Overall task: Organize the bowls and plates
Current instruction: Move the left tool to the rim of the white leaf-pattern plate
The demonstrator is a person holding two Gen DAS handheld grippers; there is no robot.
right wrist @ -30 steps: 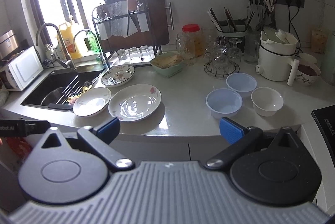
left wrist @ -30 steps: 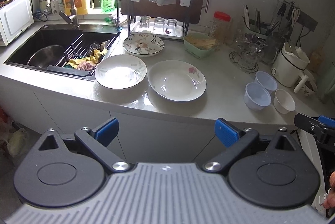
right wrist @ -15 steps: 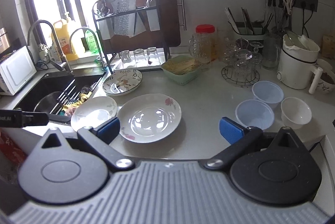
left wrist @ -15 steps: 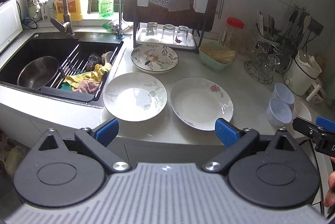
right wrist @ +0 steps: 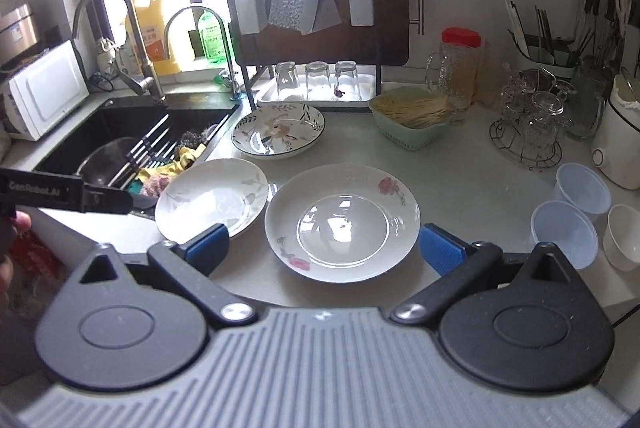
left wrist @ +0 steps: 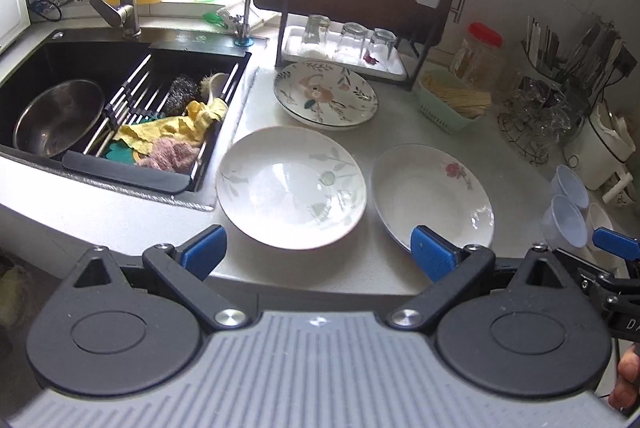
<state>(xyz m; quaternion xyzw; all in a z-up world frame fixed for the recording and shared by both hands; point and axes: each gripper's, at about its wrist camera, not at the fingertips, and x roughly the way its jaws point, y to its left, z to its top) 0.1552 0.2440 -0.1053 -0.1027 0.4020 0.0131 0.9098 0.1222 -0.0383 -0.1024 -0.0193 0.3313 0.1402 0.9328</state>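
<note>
left gripper (left wrist: 316, 246) fingers wide, empty, closer to counter (left wrist: 384, 268) edge than before | right gripper (right wrist: 324, 244) fingers wide, also advanced | leaf plate (left wrist: 291, 192) near-left, rose plate (right wrist: 342, 222) beside it | floral plate (left wrist: 326, 95) farther | bowls (right wrist: 576, 224) right

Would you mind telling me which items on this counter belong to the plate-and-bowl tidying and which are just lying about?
For the job:
- leaf-pattern plate
- pink-flower plate
- dark-rimmed floral plate
- two clear plastic bowls
- small white bowl

Lying about:
- upturned glasses on the rack tray
- green basket
- red-lidded jar
- cloths on the sink rack
</note>
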